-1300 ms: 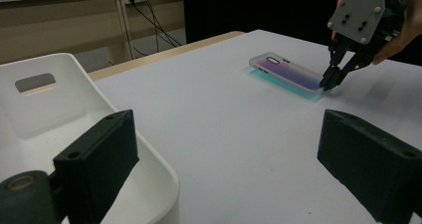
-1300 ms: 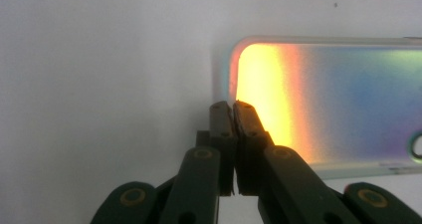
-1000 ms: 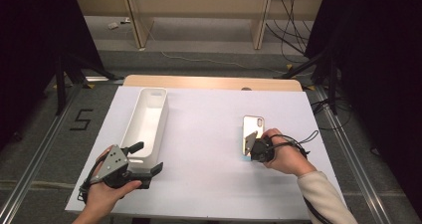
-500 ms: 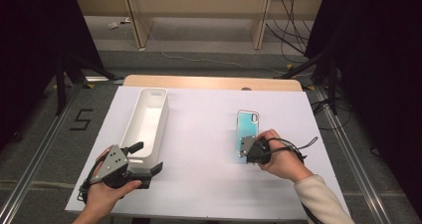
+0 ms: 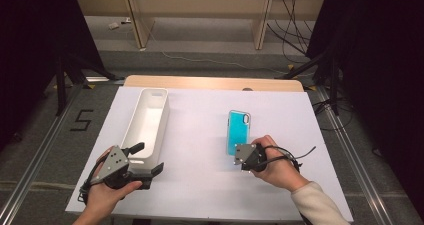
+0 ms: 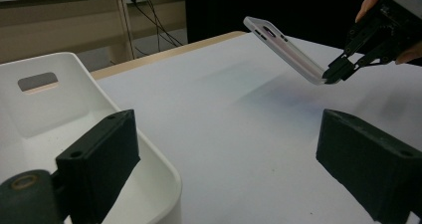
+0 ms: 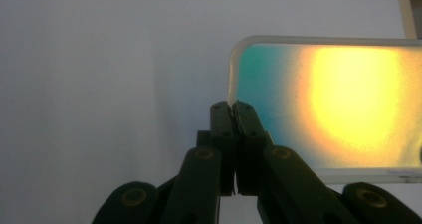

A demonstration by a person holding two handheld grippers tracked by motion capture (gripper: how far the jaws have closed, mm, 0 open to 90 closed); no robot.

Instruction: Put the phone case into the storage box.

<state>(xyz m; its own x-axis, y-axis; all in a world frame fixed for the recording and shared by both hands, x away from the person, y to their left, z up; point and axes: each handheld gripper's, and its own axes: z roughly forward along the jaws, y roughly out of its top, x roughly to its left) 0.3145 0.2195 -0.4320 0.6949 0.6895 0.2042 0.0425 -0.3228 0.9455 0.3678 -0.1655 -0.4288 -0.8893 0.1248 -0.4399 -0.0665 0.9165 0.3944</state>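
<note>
Your left gripper [image 5: 147,161] rests low at the near left of the white table [image 5: 200,185], its two black jaws standing wide apart with nothing between them. Just ahead of it, and partly under its left jaw in the left gripper view, lies the long white bin [image 5: 147,122]; its near end sits right at the jaw, and the slot handle of its far wall shows beyond. The bin's inside looks bare from above.

Further right across the bare table surface, well apart from your left gripper, the phone case [image 5: 238,132] stretches away from your right gripper [image 5: 239,154], its teal face up in the high view. In the left gripper view the case [image 6: 286,50] is tilted, far end raised, clear of the table, with its shadow beneath it.

Your right gripper's jaws are pressed together on the near edge of the case [image 7: 338,109], pinching the clear rim at one corner; the case reaches forward and to the right of the jaws, glowing teal and yellow.
</note>
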